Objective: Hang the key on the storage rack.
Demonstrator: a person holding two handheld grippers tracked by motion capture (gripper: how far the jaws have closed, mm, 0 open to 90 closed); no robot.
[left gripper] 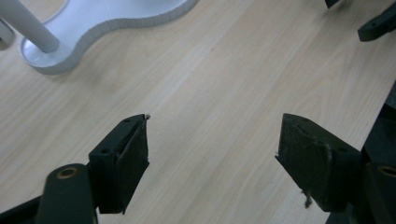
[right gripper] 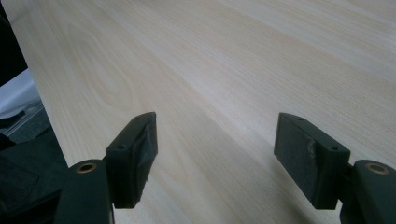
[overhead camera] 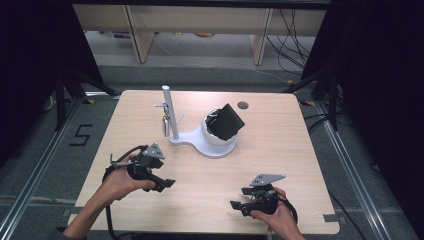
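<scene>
High view: white stand (overhead camera: 202,142), black pouch (overhead camera: 226,121) on bowl; left claw (overhead camera: 167,184), right claw (overhead camera: 239,206) both agape, empty.

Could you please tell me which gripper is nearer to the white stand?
Left. The left gripper sits just in front of the white stand; the right gripper is farther, near the table's front edge.

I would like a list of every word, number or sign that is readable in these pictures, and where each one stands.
"5" – a black numeral marked on the grey floor, left of the wooden table.
No other text is readable: the white stand, the black object on it, the left tool and the right tool show no legible label.
</scene>
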